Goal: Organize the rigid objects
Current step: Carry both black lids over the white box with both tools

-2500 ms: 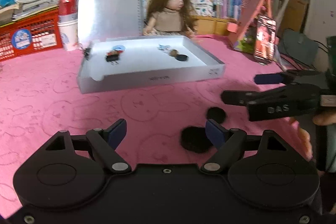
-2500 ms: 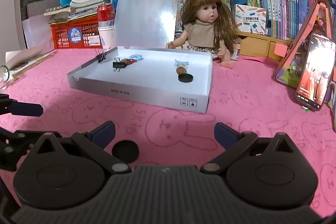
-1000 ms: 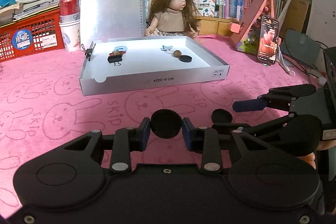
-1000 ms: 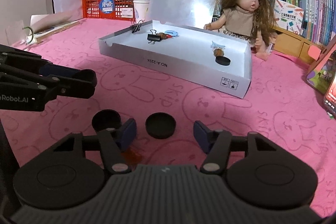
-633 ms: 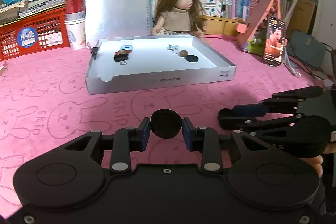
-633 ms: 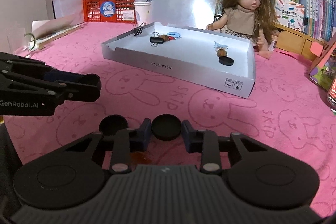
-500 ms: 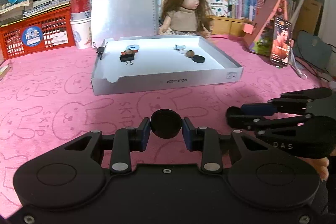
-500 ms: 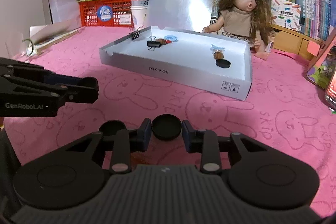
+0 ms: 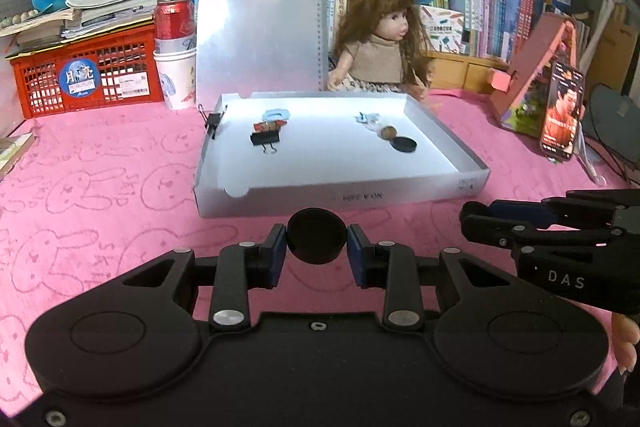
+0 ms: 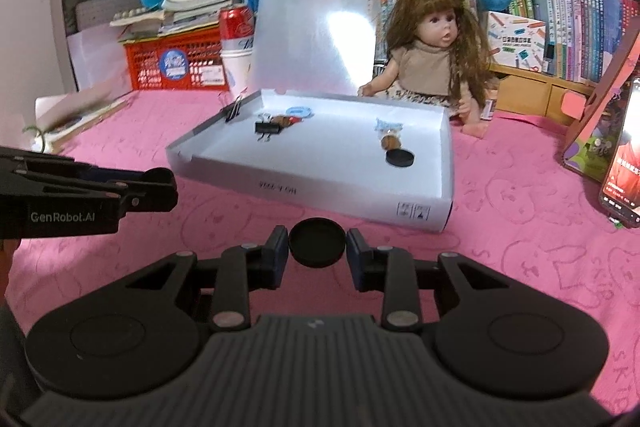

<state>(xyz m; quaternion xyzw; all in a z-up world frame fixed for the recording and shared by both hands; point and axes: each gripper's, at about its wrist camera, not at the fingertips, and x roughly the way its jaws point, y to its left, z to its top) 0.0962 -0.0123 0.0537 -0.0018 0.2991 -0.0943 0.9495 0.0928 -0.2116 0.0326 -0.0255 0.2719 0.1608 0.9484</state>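
Two black caps in play, one per claw. Left gripper (image 9: 317, 242) clamped on a cap (image 9: 317, 241), blue pads (image 9: 276, 255) pressing both sides, held up off the pink cloth (image 9: 100, 187) just short of the tray (image 9: 340, 197). Same deal on the right: right gripper (image 10: 317, 242) squeezed onto the right cap (image 10: 317, 242), hanging above the cloth near the tray's front wall, toward its right corner.

Grippers side by side, close but apart. Right one poking into the left view from the right edge (image 9: 540, 231), left one into the right view from the left edge (image 10: 92, 193); can't tell much about the grip from those side angles.

Inside the tray: third cap (image 9: 404, 145) lying flat toward the right side, touching or nearly touching a small brown ball (image 9: 387, 133). Binder clip (image 9: 265, 139) on the left half, another clip (image 9: 213, 123) pinched onto the left wall.

Behind the tray: clipboard (image 9: 260, 23) standing upright, doll (image 9: 380, 47) sitting right next to it, red can (image 9: 174, 19) stacked on a paper cup (image 9: 176, 79), red crate (image 9: 86, 79) further left. Phone (image 9: 560, 113) propped up off to the right
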